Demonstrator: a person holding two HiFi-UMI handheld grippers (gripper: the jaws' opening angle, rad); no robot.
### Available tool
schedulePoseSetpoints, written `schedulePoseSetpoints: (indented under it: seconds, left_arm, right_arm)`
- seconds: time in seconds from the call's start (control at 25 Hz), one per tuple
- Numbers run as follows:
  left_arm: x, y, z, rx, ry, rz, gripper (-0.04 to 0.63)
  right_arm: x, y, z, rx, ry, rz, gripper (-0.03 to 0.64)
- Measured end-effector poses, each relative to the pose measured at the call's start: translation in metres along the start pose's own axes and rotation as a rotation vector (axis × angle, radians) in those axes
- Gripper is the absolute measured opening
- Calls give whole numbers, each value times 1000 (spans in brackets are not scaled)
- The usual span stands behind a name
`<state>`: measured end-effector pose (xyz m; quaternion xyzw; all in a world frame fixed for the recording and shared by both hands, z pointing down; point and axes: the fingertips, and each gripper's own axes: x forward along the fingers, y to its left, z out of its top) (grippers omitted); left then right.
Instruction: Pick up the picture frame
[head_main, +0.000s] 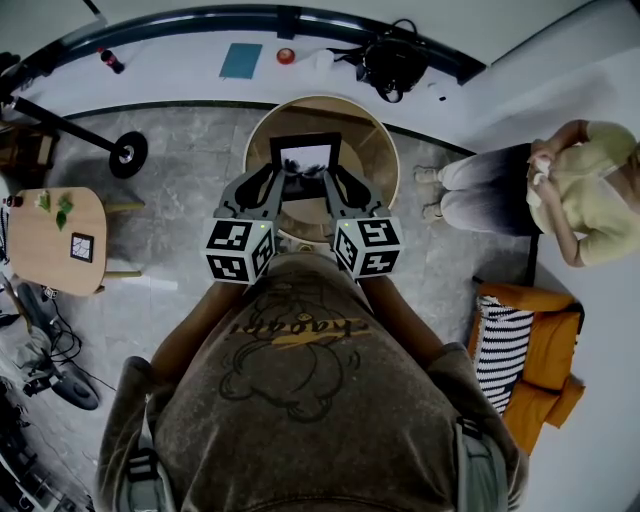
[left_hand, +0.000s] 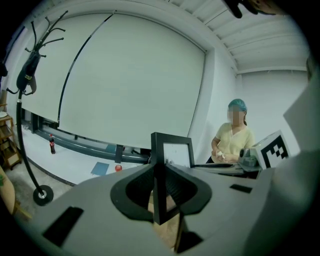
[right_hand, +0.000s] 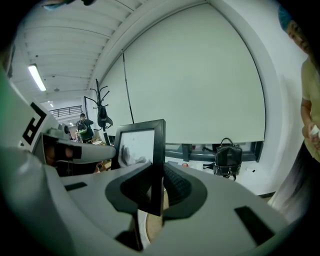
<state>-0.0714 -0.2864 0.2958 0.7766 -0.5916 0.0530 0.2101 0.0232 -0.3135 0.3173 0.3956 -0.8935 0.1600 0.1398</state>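
Left gripper (head_main: 277, 183) and right gripper (head_main: 333, 183) each pinch the picture frame (head_main: 305, 156) by one side. In the left gripper view the jaws press on the frame's left edge, and in the right gripper view the jaws clamp its right edge. The black frame stands upright between the two grippers, its pale picture facing the person. In the head view it sits over the round wooden table (head_main: 372, 130). Whether its lower edge touches the tabletop cannot be told.

To the right of the table a person in a yellow top (head_main: 565, 185) sits with hands together, feet near the table's rim. Below that person lies an orange cushion (head_main: 545, 365) with a striped pillow (head_main: 500, 350) on it. At the far left stands a small wooden side table (head_main: 40, 255) carrying a small dark square and some green leaves. A coat stand (head_main: 128, 153) rests its round base on the floor near that table. Along the far ledge lie a black backpack (head_main: 392, 60), a blue sheet (head_main: 241, 60), a small red object (head_main: 286, 56) and a dark bottle (head_main: 110, 60).
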Motion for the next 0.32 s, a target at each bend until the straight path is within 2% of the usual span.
schedulePoseSetpoints:
  seconds: [0.32]
  left_arm:
    - [5, -1, -4, -7, 12, -10, 80]
  right_arm:
    - [1, -4, -3, 4, 13, -11, 86]
